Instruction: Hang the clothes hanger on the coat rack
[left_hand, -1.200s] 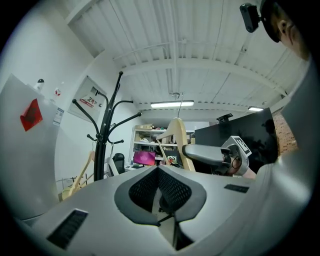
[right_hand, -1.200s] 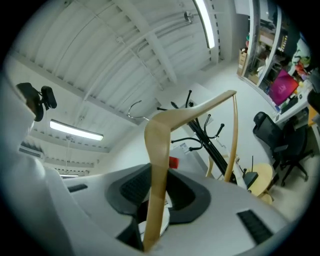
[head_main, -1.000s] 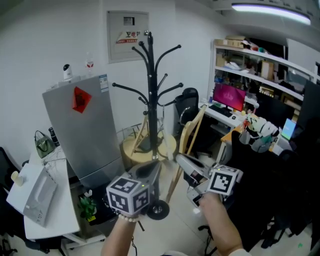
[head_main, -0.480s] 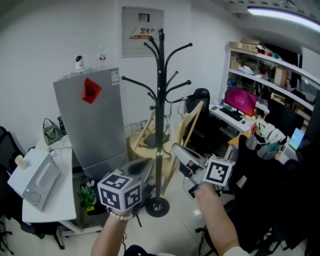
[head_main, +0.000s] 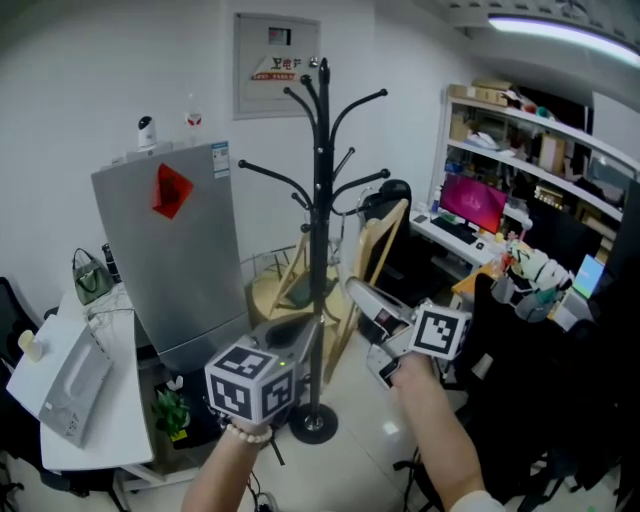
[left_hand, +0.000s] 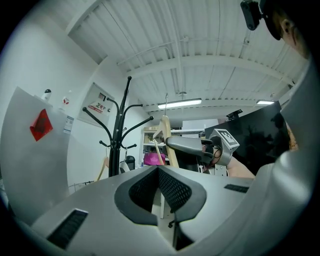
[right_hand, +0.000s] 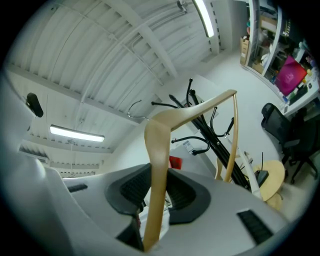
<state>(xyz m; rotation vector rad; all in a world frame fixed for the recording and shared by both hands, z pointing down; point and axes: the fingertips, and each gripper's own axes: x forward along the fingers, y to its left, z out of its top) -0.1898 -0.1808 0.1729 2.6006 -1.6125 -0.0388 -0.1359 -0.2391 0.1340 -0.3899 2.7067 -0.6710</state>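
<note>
Right gripper (right_hand: 159, 177) pinching hanger (right_hand: 200, 111), hook (right_hand: 134, 107) barely discernible, perhaps near coat rack (head_main: 320, 200), left gripper (left_hand: 157, 170) pressed together

We're in an office workroom: a glowing monitor (head_main: 478, 203) beside stocked shelves (head_main: 520, 125), a black swivel chair (head_main: 396, 190), a white desk (head_main: 118, 425), a grey cabinet (head_main: 180, 270), and a strip light (head_main: 560, 26) overhead.

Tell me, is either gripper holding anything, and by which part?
Right gripper clamps the pale wooden clothes hanger by one sloping arm; left gripper holds nothing.
</note>
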